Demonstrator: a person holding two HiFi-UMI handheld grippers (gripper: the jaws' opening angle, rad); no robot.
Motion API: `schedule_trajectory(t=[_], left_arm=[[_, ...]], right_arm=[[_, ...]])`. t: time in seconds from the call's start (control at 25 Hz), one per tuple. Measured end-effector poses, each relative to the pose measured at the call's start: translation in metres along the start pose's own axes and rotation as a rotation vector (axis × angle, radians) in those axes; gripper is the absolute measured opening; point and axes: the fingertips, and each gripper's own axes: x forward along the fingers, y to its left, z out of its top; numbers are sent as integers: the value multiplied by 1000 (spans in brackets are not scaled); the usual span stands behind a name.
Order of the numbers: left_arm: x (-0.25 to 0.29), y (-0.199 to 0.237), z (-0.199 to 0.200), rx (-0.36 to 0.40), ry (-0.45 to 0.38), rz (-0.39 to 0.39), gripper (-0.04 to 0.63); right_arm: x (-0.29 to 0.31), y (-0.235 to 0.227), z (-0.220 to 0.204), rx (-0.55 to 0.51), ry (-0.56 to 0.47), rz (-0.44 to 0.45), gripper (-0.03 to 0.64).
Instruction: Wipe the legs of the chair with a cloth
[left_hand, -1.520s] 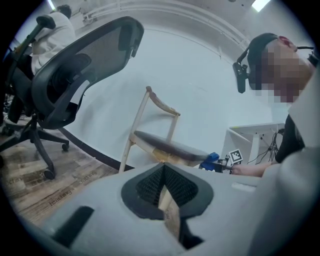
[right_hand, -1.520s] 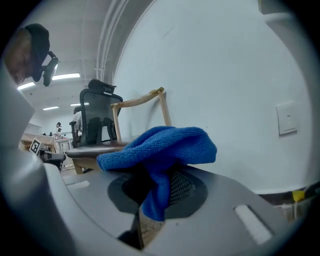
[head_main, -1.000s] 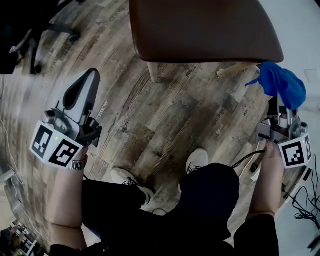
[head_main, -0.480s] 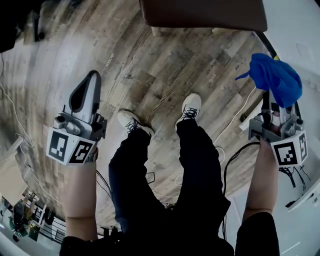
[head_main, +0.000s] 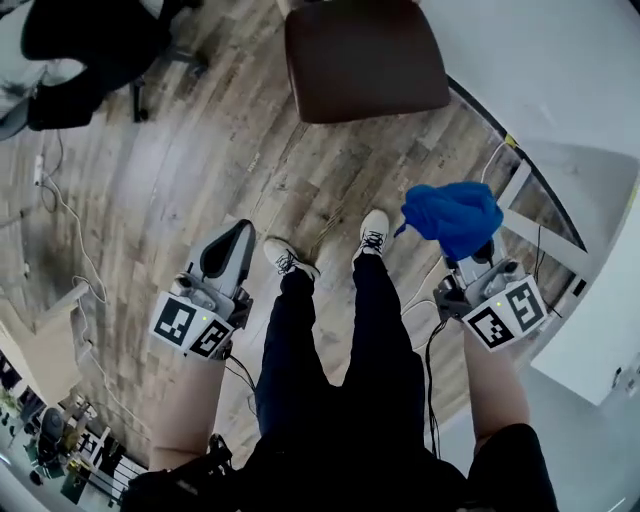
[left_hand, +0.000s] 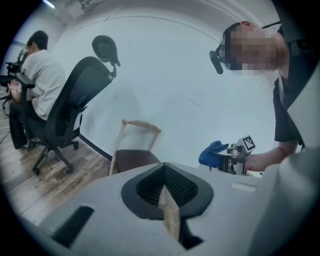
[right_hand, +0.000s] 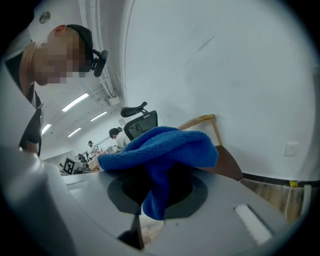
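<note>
Head view: the brown-seated wooden chair (head_main: 365, 60) is seen at 12 o'clock, well apart from both grippers. The crumpled blue cloth (head_main: 455, 215) is clamped in the right gripper (head_main: 472, 262) at 3 o'clock. The left gripper (head_main: 236, 235) is closed on nothing. No leg is touched, so wiping is judged not under way.

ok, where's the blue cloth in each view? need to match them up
Head view: blue cloth right of centre, bunched on the tip of the right gripper.
Left gripper view: small, right of centre, on that same gripper.
Right gripper view: centre, clamped between the jaws and draped over them.
Shared landmark: the brown-seated chair, at the top of the head view, also visible in both gripper views.
</note>
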Motion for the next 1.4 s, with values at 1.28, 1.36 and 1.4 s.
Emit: schedule_trajectory(t=[1.28, 1.36, 1.4], left_arm=[[-186, -224, 157, 10, -240, -116, -2], [-209, -224, 143, 1, -234, -128, -2], [-220, -223, 136, -2, -230, -133, -1]], right_arm=[[-153, 276, 108, -34, -90, 244, 64], [-161, 299, 87, -41, -87, 243, 64], [-164, 309, 77, -43, -86, 241, 64]])
